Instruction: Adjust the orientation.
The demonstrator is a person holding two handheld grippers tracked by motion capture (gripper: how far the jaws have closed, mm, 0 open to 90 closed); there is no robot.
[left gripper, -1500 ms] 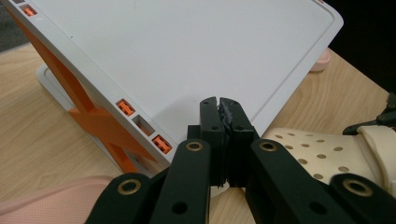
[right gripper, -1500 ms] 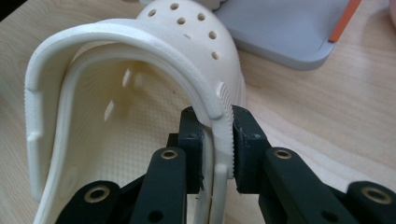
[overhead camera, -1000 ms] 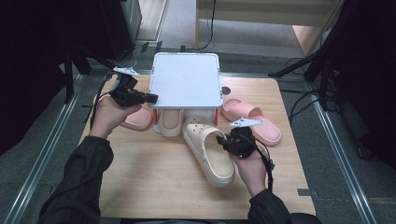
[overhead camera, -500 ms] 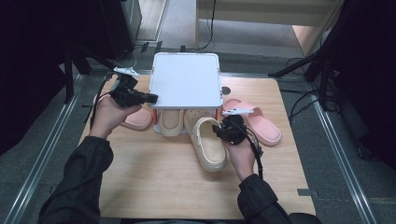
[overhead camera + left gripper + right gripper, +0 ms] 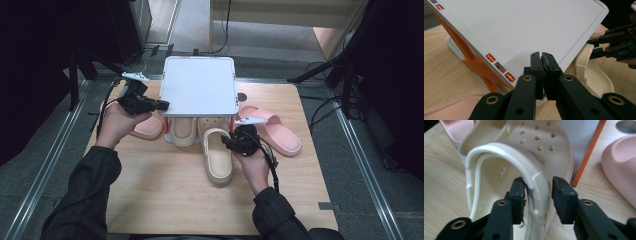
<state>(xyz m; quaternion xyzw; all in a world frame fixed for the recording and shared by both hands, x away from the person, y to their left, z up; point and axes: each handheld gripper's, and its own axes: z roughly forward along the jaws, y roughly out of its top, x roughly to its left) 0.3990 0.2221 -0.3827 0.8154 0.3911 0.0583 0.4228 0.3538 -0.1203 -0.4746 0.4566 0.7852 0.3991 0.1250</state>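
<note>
A cream clog [image 5: 218, 159] lies on the wooden table with its toe tucked under a white shelf [image 5: 200, 90] on orange supports. My right gripper [image 5: 229, 141] is shut on this clog's heel strap [image 5: 499, 148]; in the right gripper view the gripper [image 5: 537, 187] has a jaw on each side of the strap. A second cream clog [image 5: 182, 131] sits under the shelf beside it. My left gripper [image 5: 162, 105] hovers at the shelf's left edge. In its own view this gripper [image 5: 541, 56] is shut on nothing, in front of the shelf top [image 5: 524, 25].
One pink slide [image 5: 146, 128] lies left of the shelf under my left hand, another pink slide [image 5: 274, 131] lies to the right. The table [image 5: 165, 200] has bare wood in front of the shoes. Metal rails and cables run along both sides.
My right gripper has swung the cream clog from a slant to straight and pushed its toe under the shelf. The left gripper has hardly moved.
</note>
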